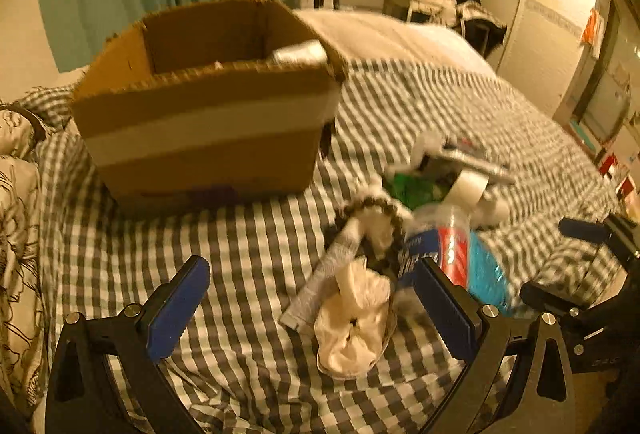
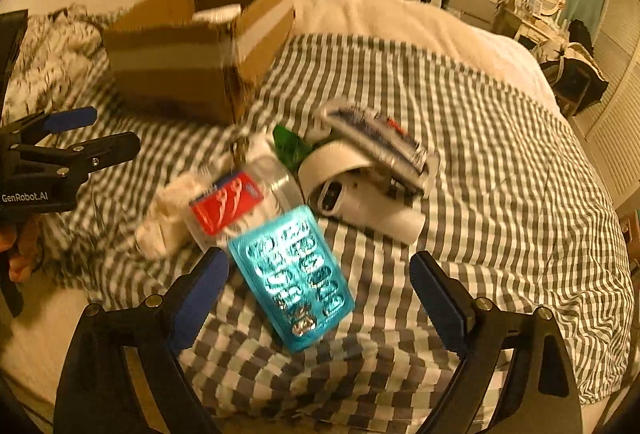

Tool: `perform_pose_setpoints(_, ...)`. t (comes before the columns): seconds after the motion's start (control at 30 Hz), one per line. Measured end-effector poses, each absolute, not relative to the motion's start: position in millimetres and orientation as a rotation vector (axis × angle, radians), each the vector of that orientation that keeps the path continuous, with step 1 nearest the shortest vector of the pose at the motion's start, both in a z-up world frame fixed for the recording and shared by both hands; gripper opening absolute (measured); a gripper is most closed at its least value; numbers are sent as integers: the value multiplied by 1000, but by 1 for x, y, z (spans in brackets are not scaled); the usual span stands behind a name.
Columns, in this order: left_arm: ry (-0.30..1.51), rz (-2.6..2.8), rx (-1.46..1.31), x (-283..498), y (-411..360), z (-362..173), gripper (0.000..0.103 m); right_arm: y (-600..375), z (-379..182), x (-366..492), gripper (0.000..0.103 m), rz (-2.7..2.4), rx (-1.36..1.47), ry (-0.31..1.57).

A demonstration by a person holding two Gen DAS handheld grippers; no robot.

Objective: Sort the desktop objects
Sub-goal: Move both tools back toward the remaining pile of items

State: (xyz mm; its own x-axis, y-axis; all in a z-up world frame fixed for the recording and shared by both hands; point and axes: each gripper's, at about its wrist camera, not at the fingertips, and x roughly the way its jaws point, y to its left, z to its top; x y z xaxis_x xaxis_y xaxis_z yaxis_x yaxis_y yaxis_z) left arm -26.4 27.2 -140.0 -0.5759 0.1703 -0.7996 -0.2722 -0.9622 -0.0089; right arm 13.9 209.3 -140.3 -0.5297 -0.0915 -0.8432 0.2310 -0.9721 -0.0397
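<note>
Both claws hang over the checked bedspread [image 2: 500,162], and the pile of clutter sits right under them. The right gripper [image 2: 318,284] is spread wide with nothing pinched, and the teal blister pack [image 2: 294,278] lies directly between its 2 fingers, flat on the cloth. Its long axis runs from upper left to lower right in the right wrist view, slanted across the line between the pads rather than square to it, so I judge a small roll of the wrist would be needed to close across its narrow width. It looks shiny, with foil bubbles in rows catching the light, thin and probably slippery.

The left gripper [image 1: 310,308] is also spread, empty, with the cream scrunchie [image 1: 354,326] lying between its fingers, nearer the right-hand pad. It looks soft and crumpled, an easy squeeze.

Just beyond lie a clear bottle with a red label [image 2: 240,206], a roll of white tape [image 2: 334,162], something green [image 2: 288,146], and a bead bracelet [image 1: 376,210], all touching or overlapping. The cardboard box [image 1: 208,110] stands well beyond the pile to the left, open-topped, with something pale already inside. The right claw is nearer the pack, the left nearer the scrunchie.
</note>
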Motion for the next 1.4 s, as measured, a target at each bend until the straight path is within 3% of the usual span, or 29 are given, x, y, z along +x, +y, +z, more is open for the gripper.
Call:
perform_pose_setpoints(0.73, 314, 2443, -1566, -25, 43, -209, 100, 191, -192, -6, 92, -2400, 1672, 354)
perform_pose_setpoints(0.93, 326, 2417, -1598, -28, 48, -223, 99, 188, -206, -15, 80, -2379, 1731, 376)
perform_pose_setpoints(1.07, 285, 2380, -1612, -29, 49, -229, 86, 188, -209, -16, 64, -2389, 1729, 361)
perform_pose_setpoints(1.13, 278, 2365, -1606, -27, 50, -229, 79, 188, -210, -18, 62, -2399, 1727, 358)
perform_pose_setpoints(1.23, 280, 2344, -1579, -24, 52, -225, 48, 185, -207, -16, 51, -2424, 1706, 366)
perform_pose_setpoints(1.27, 288, 2338, -1573, -23, 53, -224, 33, 185, -205, -15, 40, -2437, 1698, 371)
perform_pose_setpoints(1.3, 295, 2332, -1567, -21, 53, -223, 25, 185, -204, -14, 37, -2452, 1695, 374)
perform_pose_setpoints(1.4, 305, 2317, -1553, -17, 55, -219, 16, 185, -199, -13, 28, -2479, 1678, 351)
